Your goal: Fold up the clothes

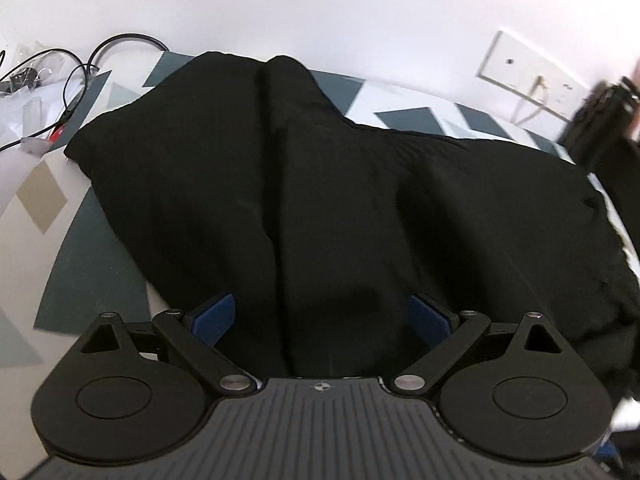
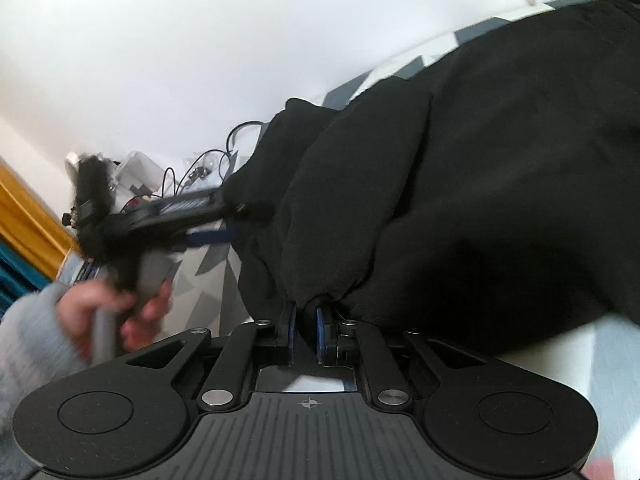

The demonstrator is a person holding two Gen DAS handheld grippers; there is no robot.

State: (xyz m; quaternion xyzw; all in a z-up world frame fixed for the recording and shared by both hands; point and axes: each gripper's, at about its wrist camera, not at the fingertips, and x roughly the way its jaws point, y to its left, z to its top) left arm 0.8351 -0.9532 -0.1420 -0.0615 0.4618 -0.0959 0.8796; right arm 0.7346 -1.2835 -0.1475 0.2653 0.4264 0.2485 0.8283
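Across the white surface patterned with grey-blue and tan diamonds (image 1: 96, 236), which could be a bed or a covered counter, a large black, matte, fleece-like garment (image 1: 340, 200) is spread in soft mounds and deep creases. It is judged to be thick, limp and fairly light: no shape would be held when it is lifted, and loose parts would drag. Hold is best taken at an edge or corner, where the layers are thin. In the left wrist view its long axis is seen running from the near edge up toward the white wall (image 1: 320, 8), where a rounded end is bunched; which end is collar or hem cannot be told.

The right gripper (image 2: 305, 332) is closed tightly on a pinched fold of the garment's near edge. The left gripper (image 1: 320, 320) is held wide, its blue pads (image 1: 216, 316) standing either side of the cloth without pressing it, and it is carried by a hand (image 2: 120, 312) in a grey sleeve (image 2: 28, 328).

Black cables (image 1: 80, 72) are seen tangled at the far left corner.
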